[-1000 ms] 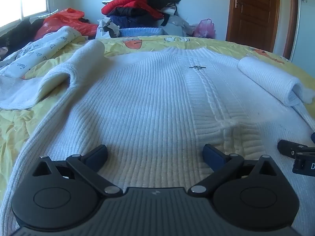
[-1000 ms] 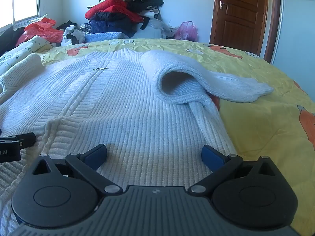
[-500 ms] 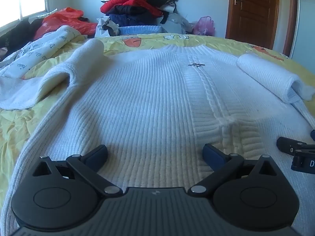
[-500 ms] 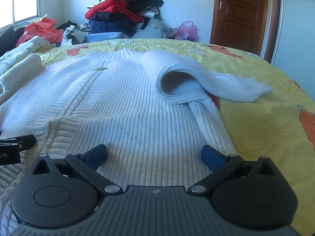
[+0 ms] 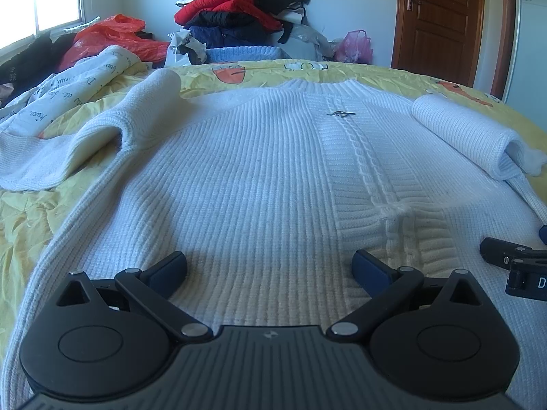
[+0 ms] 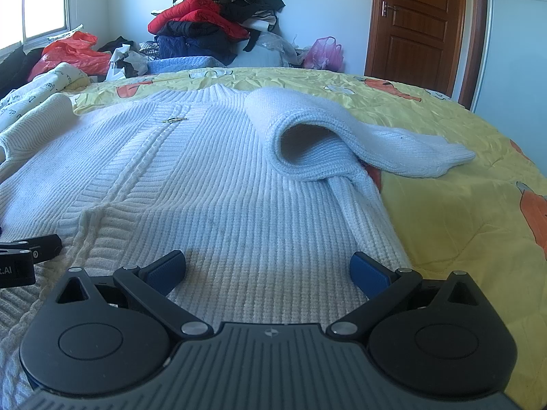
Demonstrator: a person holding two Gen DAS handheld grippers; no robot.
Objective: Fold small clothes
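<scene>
A white ribbed knit cardigan [image 5: 259, 177] lies flat on the yellow bedspread, collar away from me, with a small metal clasp [image 5: 340, 113] near the neck. Its left sleeve [image 5: 112, 130] bends outward; its right sleeve [image 6: 328, 136] is folded in a loop beside the body. My left gripper [image 5: 269, 266] hovers low over the hem, open with nothing between its fingers. My right gripper [image 6: 268, 268] is open over the hem's right half [image 6: 239, 205], also empty. Each gripper's tip shows at the edge of the other's view.
The yellow bedspread [image 6: 461, 205] with orange prints extends right. A white printed cloth [image 5: 68, 95] lies at the left. A pile of clothes [image 5: 239, 17] and red bags [image 5: 116, 37] sit behind the bed. A wooden door [image 6: 420, 24] stands at back right.
Both grippers have stayed open; the left view has edged slightly back and down along the cardigan. The cardigan lies as before.
</scene>
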